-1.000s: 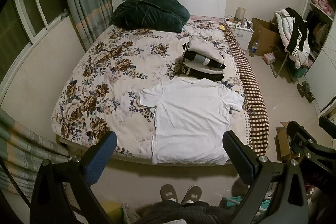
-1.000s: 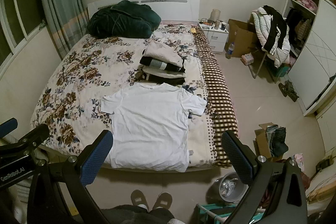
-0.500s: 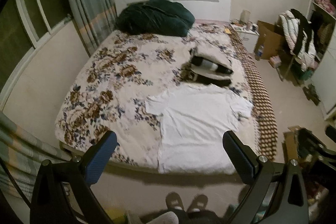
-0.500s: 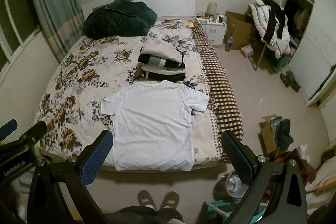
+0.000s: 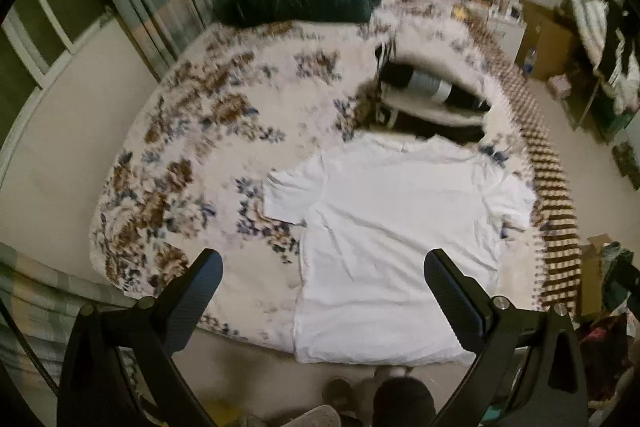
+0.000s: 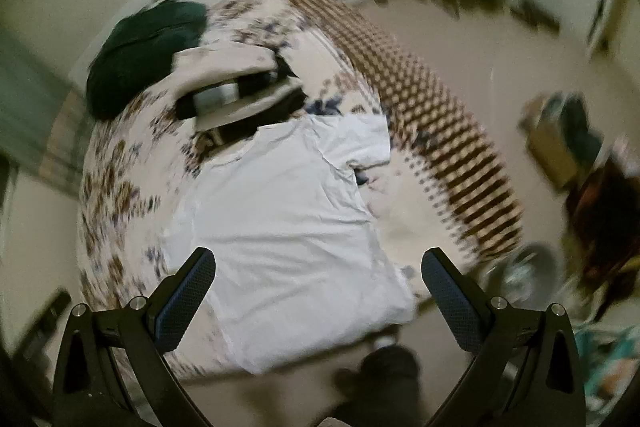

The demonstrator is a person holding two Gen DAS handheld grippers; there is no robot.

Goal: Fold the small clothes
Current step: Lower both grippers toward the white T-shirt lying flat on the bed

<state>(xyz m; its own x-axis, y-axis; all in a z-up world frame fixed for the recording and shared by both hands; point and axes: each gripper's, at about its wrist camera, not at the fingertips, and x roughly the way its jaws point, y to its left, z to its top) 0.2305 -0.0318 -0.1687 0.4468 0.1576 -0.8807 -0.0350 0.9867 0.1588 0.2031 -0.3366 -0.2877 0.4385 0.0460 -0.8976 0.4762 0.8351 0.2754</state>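
Swung nearer the bed (image 5: pixel 180 131) since a moment ago, left gripper (image 5: pixel 322 289) and right gripper (image 6: pixel 318 287) both spread wide and empty above one white T-shirt (image 5: pixel 400 227) flat at the foot edge, one folded stack (image 5: pixel 432 95) behind.

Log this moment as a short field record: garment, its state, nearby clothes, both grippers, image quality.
garment: white short-sleeved T-shirt, spread flat near the foot edge of the floral-covered bed
fold state: not yet folded, both sleeves out
nearby clothes: stack of folded clothes in cream and black just beyond the collar; dark green bundle by the headboard
left gripper: open, holds nothing, above the bed
right gripper: open, holds nothing, above the shirt's lower half
image quality: both views motion-blurred, the right one tilted
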